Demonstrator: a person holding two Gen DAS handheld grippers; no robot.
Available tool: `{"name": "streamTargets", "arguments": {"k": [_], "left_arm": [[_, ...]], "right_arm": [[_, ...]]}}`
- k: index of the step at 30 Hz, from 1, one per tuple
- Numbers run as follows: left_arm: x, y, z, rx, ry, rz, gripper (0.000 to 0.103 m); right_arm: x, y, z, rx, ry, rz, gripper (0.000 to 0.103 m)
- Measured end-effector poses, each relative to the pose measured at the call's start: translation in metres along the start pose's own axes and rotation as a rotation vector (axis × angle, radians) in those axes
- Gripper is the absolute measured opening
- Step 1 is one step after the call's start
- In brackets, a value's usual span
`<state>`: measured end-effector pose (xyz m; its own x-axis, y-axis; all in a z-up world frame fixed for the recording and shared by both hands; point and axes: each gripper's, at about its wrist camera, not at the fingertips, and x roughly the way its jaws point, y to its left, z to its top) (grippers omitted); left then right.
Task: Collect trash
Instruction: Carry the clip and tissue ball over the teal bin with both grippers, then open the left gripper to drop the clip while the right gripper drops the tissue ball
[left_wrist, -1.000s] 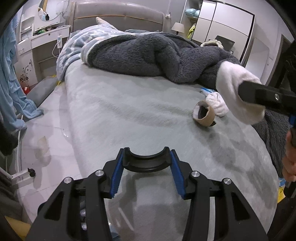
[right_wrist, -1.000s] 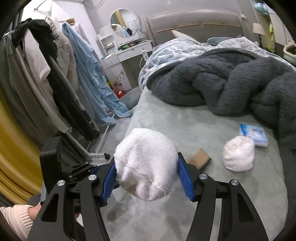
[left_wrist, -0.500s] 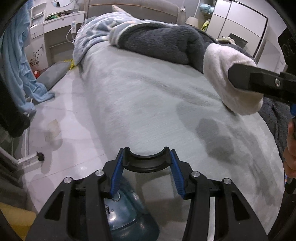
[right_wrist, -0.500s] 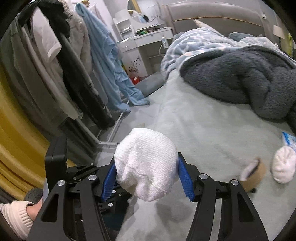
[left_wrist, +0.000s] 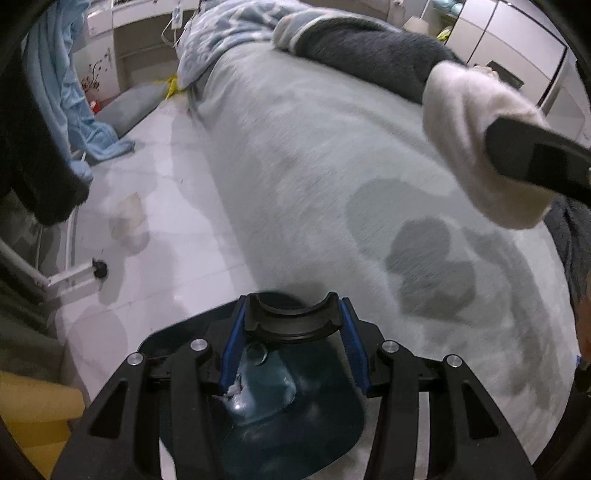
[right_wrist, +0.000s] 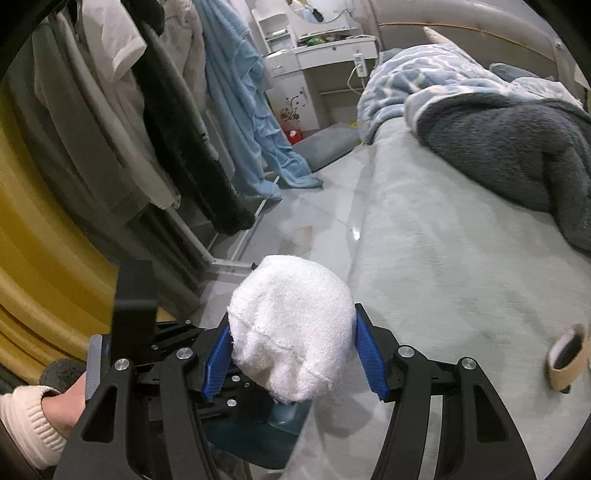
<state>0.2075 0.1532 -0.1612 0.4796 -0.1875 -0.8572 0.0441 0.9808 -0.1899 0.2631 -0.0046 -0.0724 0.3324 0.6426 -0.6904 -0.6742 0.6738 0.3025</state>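
The right gripper (right_wrist: 291, 354) is seen clamped on a white wad of tissue (right_wrist: 291, 328), blue pads pressed into both sides, and it has been carried off the middle of the bed (right_wrist: 443, 258) toward its near edge within the last second. A dark blue bin (left_wrist: 280, 424), absent a second ago, is now filling the space below the left gripper (left_wrist: 293, 343), whose jaws are held apart and empty. The drop is judged close. The wad looks soft, crumpled, woven-textured. A cardboard tape roll (right_wrist: 567, 356) is left on the bed.
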Motion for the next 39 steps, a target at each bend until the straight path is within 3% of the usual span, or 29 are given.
{"name": "streamTargets", "arguments": {"k": [13, 15, 17, 26, 39], "left_arm": [[0.022, 0.055, -0.034, -0.086, 0.187, 0.03, 0.052], [0.021, 0.059, -0.037, -0.096, 0.197, 0.028, 0.054], [0.019, 0.065, -0.039, -0.109, 0.201, 0.028, 0.065], [0.0, 0.083, -0.04, -0.139, 0.169, 0.034, 0.08], [-0.039, 0.099, -0.028, -0.164, 0.022, 0.03, 0.085]], "right_arm": [[0.043, 0.03, -0.009, -0.051, 0.104, -0.002, 0.062], [0.05, 0.031, -0.011, -0.057, 0.121, -0.009, 0.062], [0.056, 0.033, -0.014, -0.063, 0.138, -0.015, 0.062], [0.089, 0.041, -0.028, -0.104, 0.225, -0.064, 0.062], [0.127, 0.057, -0.05, -0.155, 0.338, -0.084, 0.062]]}}
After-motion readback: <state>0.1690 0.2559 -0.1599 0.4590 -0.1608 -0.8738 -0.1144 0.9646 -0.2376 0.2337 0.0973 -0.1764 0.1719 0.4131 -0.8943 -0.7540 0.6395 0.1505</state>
